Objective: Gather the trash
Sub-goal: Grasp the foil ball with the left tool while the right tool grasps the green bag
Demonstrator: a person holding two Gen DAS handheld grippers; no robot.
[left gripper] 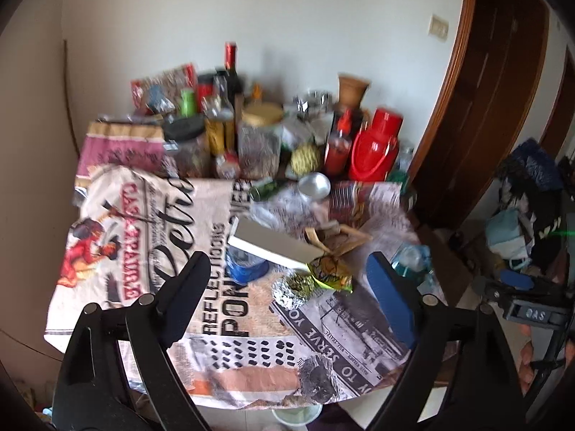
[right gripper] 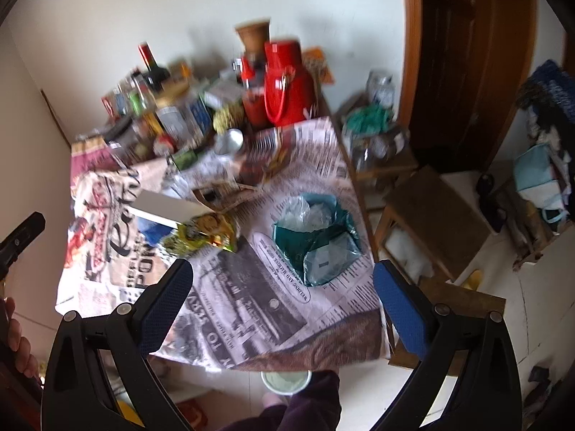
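Note:
A table point(left gripper: 251, 352) under a newspaper-print cloth carries litter. In the left wrist view a crumpled foil ball point(left gripper: 291, 289) lies beside a yellow-green snack wrapper point(left gripper: 332, 274), with a flat white box point(left gripper: 273, 246) resting over a blue tub point(left gripper: 246, 269). My left gripper point(left gripper: 287, 258) hangs open above them, nothing between its fingers. In the right wrist view a crumpled teal plastic bag point(right gripper: 316, 240) lies near the table's right edge, left of it the snack wrapper point(right gripper: 205, 235) and white box point(right gripper: 167, 208). My right gripper point(right gripper: 282, 267) stands open above the cloth, just in front of the bag.
Bottles, jars and a red thermos point(left gripper: 375, 147) crowd the table's back. Brown paper scraps point(left gripper: 337, 235) and a plastic bottle point(left gripper: 413, 262) lie mid-table. A wooden stool point(right gripper: 431, 215) and a cluttered rack point(right gripper: 542, 179) stand right of it. A white cup point(right gripper: 285, 382) sits on the floor.

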